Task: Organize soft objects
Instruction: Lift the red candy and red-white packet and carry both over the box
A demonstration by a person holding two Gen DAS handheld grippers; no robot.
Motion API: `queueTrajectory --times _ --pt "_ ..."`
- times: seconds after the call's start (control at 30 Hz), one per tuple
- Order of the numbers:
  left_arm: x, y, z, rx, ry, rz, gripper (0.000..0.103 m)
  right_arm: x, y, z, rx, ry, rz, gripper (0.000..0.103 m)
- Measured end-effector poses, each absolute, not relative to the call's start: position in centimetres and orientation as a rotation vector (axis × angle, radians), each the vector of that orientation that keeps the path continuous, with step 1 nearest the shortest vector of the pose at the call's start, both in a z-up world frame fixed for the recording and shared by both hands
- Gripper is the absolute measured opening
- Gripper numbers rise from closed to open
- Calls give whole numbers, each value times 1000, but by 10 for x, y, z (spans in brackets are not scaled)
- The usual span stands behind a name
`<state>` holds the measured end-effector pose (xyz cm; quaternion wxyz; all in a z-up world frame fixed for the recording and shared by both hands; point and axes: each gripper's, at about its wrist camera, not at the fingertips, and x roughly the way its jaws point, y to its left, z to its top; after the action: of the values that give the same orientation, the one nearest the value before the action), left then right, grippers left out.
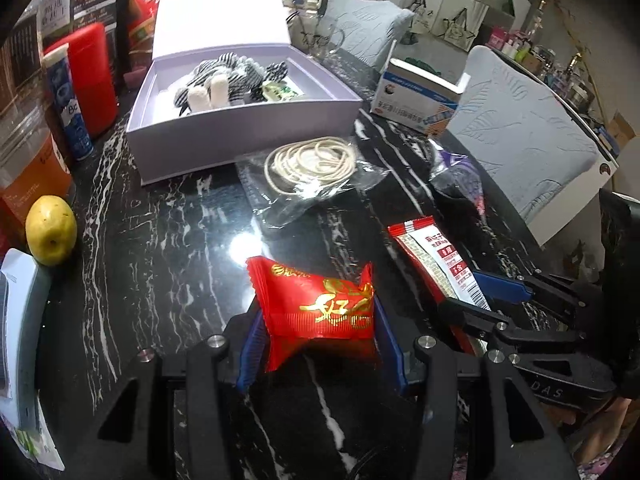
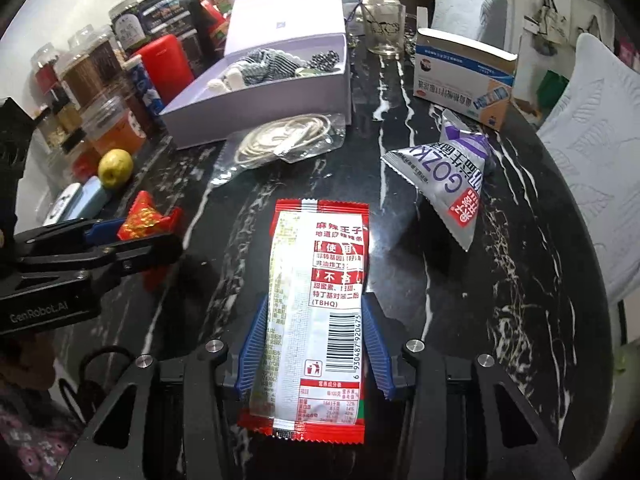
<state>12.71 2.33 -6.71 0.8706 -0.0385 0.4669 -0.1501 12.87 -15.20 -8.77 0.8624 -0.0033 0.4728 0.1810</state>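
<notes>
- My left gripper [image 1: 318, 344]: jaws clamped on the red candy packet [image 1: 316, 308], long axis crosswise between the pads, over the worktop [image 1: 168, 240].
- My right gripper [image 2: 314, 344]: jaws clamped on the spicy-strip packet [image 2: 316, 304], long axis pointing straight ahead.
- Ahead: open lilac box [image 1: 240, 128] holding striped gloves [image 1: 228, 80]; bagged cord coil [image 1: 312, 164] lies in front of it.
- Right side: triangular GOZK pouch [image 2: 448, 176], medicine carton [image 2: 464, 80].

We count two hand-held grippers, left [image 1: 320, 344] and right [image 2: 312, 344]. We see three snack packets: one red packet [image 1: 320, 304], one long packet [image 2: 316, 304] and one silver pouch [image 2: 452, 176]. We also count one bag of cord [image 1: 312, 168], one open box [image 1: 240, 120], one fruit [image 1: 51, 229] and one carton [image 2: 464, 80].
</notes>
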Motion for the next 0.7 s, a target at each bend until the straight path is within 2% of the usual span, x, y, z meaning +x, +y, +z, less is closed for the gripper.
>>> queueTrajectory --times 0.37,0.7 --pt "117 18 -34 -71 870 -349 49 113 -163 -56 77 904 424 46" --pt "142 14 3 -62 770 -403 49 138 -169 -24 116 817 452 46"
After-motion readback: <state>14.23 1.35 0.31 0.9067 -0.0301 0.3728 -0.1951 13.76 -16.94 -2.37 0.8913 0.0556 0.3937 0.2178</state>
